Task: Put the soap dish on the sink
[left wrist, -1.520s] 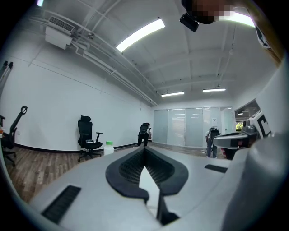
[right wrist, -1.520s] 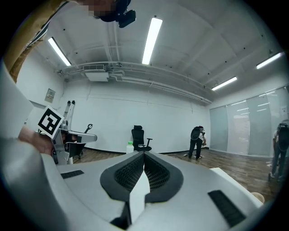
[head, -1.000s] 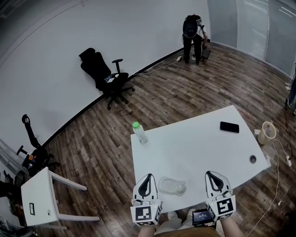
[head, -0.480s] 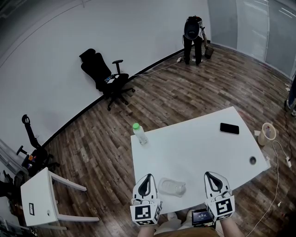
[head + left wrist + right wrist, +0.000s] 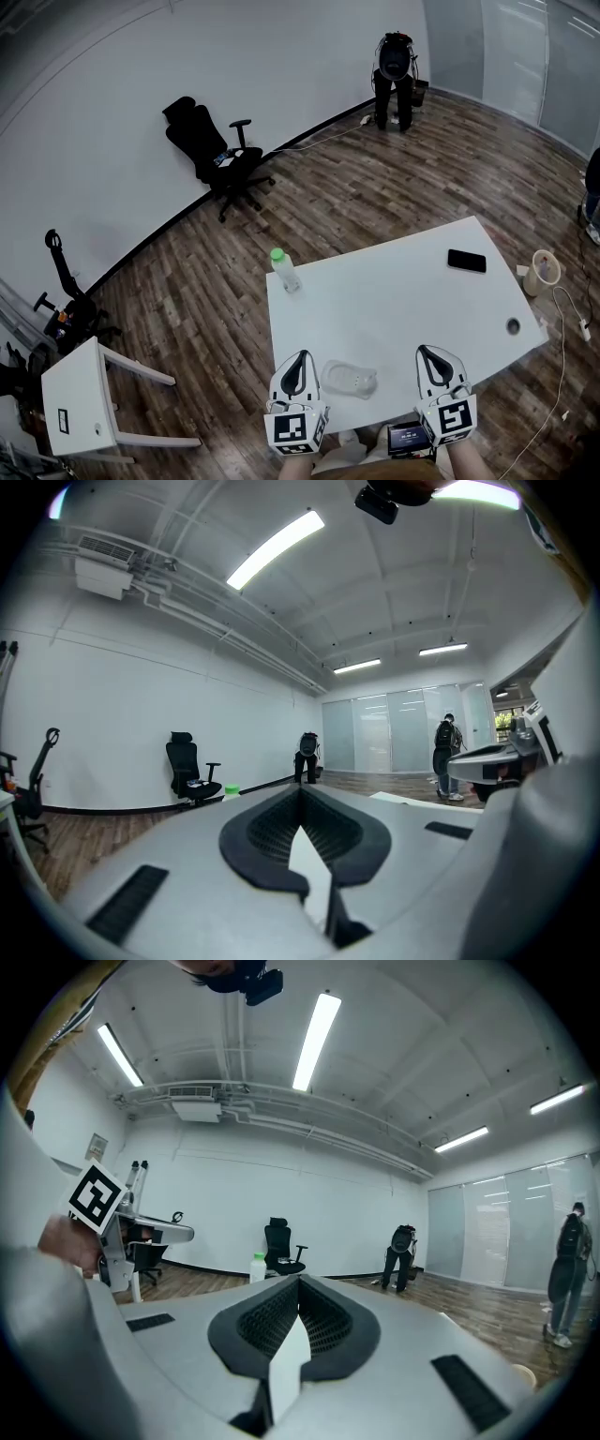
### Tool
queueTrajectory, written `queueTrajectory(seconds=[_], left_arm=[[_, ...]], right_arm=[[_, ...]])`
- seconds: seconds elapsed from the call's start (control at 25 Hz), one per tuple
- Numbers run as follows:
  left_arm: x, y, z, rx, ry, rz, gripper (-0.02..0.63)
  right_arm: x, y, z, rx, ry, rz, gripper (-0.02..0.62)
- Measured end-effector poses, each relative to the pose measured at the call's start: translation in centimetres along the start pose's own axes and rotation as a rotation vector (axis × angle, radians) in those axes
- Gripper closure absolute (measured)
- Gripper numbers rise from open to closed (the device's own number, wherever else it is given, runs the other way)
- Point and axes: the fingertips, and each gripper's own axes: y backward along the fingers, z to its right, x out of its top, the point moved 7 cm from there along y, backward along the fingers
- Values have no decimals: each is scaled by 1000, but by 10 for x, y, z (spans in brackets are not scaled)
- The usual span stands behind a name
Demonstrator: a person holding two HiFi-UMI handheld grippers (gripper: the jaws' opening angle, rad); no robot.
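The wood floor [image 5: 356,197] runs under the white surface [image 5: 403,300] in front of me, and neither has changed since a second ago. A black chair [image 5: 211,150] stands by the far wall, and a white side table [image 5: 80,394] sits off to my left. They are where they were.

The one clear change is the person [image 5: 395,66] at the far wall. They were bent lower a second ago and now stand a little straighter, slightly to the right.

My left gripper [image 5: 299,366] and right gripper [image 5: 433,361] hover at the near edge of the surface, well apart and pointing away from me. Neither has moved. Each is pinched fully closed with nothing between the jaws, as both gripper views show.

The clear soap dish [image 5: 349,379] lies on the surface between the two grippers, nearer the left one and touching neither. It has not shifted.

A bottle [image 5: 283,269] with a green cap stands upright at the far left corner of the surface. A dark phone [image 5: 466,261] lies flat near the far right corner. A small round hole [image 5: 512,324] sits by the right edge.
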Motion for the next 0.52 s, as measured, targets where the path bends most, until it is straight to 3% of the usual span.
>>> queueTrajectory(seconds=[0.52], left_arm=[[0, -3, 1, -5, 8, -16, 601]], right_arm=[[1, 1, 5, -9, 4, -10, 586]])
